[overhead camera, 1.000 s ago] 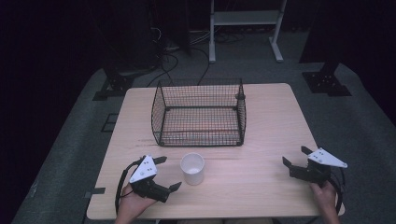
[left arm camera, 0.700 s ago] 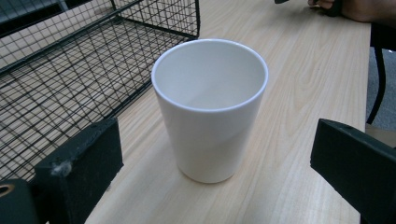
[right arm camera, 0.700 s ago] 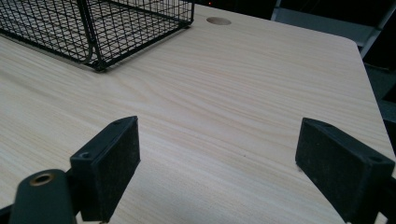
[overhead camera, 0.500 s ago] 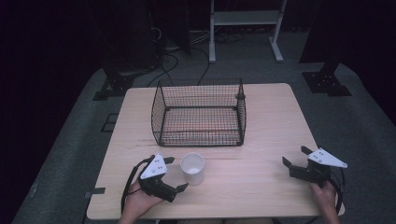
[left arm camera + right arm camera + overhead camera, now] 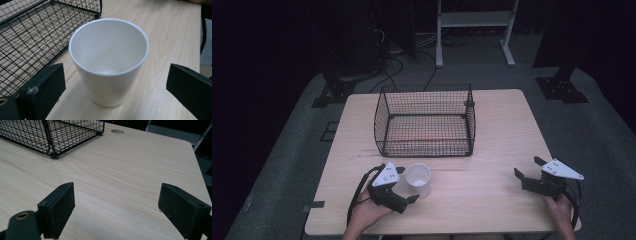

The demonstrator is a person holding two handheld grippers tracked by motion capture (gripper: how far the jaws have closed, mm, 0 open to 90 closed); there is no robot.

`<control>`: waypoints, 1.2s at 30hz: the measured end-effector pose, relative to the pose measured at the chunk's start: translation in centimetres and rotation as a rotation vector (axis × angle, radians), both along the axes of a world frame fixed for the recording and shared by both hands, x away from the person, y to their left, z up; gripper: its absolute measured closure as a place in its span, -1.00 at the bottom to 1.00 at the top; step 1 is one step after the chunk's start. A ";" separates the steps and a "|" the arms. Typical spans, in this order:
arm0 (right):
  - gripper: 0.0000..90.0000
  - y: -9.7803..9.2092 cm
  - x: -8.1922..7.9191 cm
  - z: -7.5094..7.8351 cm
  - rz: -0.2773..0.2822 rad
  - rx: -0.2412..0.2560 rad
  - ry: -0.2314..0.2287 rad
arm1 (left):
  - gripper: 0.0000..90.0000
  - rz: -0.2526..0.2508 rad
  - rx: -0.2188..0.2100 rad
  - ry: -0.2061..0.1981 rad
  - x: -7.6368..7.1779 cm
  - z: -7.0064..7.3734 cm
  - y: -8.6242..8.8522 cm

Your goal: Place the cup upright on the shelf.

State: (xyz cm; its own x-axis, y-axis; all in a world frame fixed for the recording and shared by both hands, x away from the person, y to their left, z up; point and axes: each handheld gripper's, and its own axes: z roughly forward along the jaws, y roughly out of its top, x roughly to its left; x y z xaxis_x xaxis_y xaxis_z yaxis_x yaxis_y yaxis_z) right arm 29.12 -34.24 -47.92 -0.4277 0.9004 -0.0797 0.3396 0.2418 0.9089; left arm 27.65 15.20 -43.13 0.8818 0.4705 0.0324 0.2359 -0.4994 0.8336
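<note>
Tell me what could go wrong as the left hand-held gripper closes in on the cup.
The cup stands between the open jaws of the left hand-held gripper, nearer the left one. That jaw would likely touch first and could push or tip the cup. The cup narrows toward its base, so a low grip might slip. The basket stands close behind, so a lift may knock its wall.

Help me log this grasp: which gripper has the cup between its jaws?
The left gripper: its open jaws flank the white cup; the right gripper has bare table.
</note>
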 end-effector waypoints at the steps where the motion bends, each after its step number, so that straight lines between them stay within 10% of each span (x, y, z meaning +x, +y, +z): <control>1: -0.71 0.0 0.0 0.0 0.000 0.000 0.000 | -0.97 0.002 0.003 0.002 0.1 -0.1 -0.1; 36: -0.71 0.0 0.0 0.0 0.002 0.002 0.001 | -0.76 -0.028 0.107 0.118 2.9 -0.9 -2.7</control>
